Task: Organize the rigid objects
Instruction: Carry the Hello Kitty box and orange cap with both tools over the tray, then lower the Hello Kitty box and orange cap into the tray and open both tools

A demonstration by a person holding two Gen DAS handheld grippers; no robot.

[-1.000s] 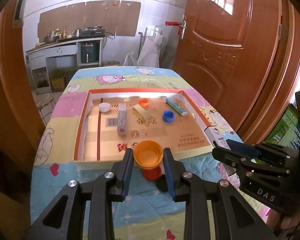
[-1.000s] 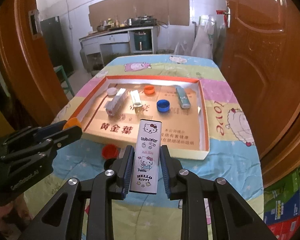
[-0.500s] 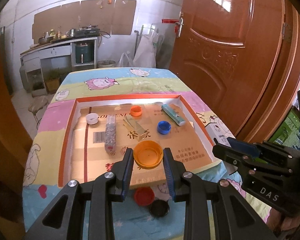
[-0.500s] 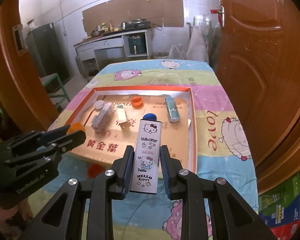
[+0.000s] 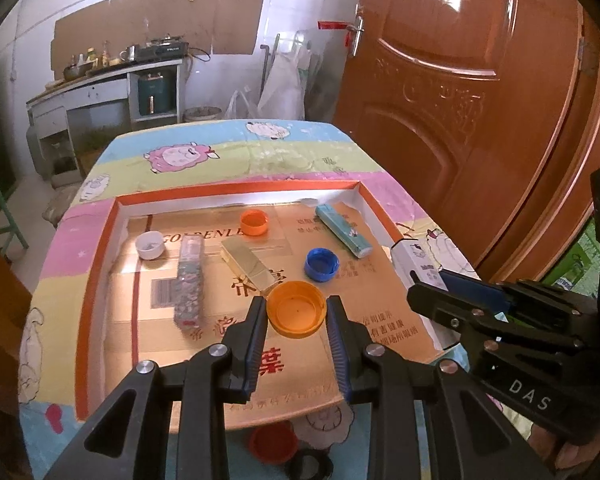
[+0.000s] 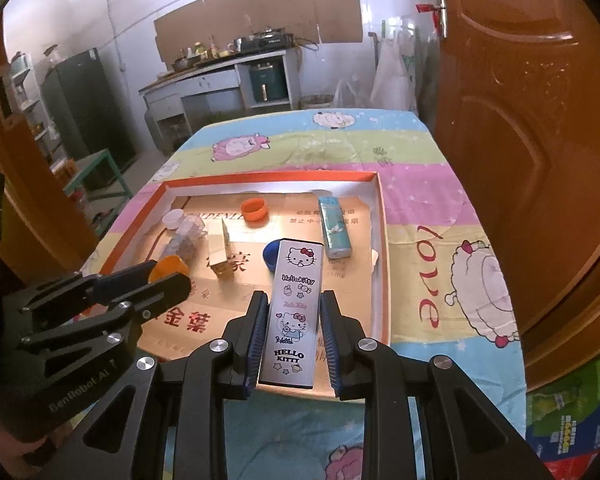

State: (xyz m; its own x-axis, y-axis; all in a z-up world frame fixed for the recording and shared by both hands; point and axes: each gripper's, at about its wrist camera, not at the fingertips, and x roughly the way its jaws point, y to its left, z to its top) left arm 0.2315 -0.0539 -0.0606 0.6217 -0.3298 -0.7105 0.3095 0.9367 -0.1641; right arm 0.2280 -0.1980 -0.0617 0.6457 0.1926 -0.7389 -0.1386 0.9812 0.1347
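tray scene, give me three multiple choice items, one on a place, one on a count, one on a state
1. Where does the blue cap lie?
A. inside the tray
B. on the cloth outside the tray
C. in the left claw

2. How many orange caps show in the left wrist view?
A. one
B. two
C. four

3. What state is the right claw in?
A. open and empty
B. shut on the Hello Kitty box
C. shut on a white cap

Answers:
1. A, it rests on the tray's cardboard floor near the teal box.
2. B, a large one sits in the left claw and a small one lies near the tray's far wall.
3. B, both pads press the box's long sides.
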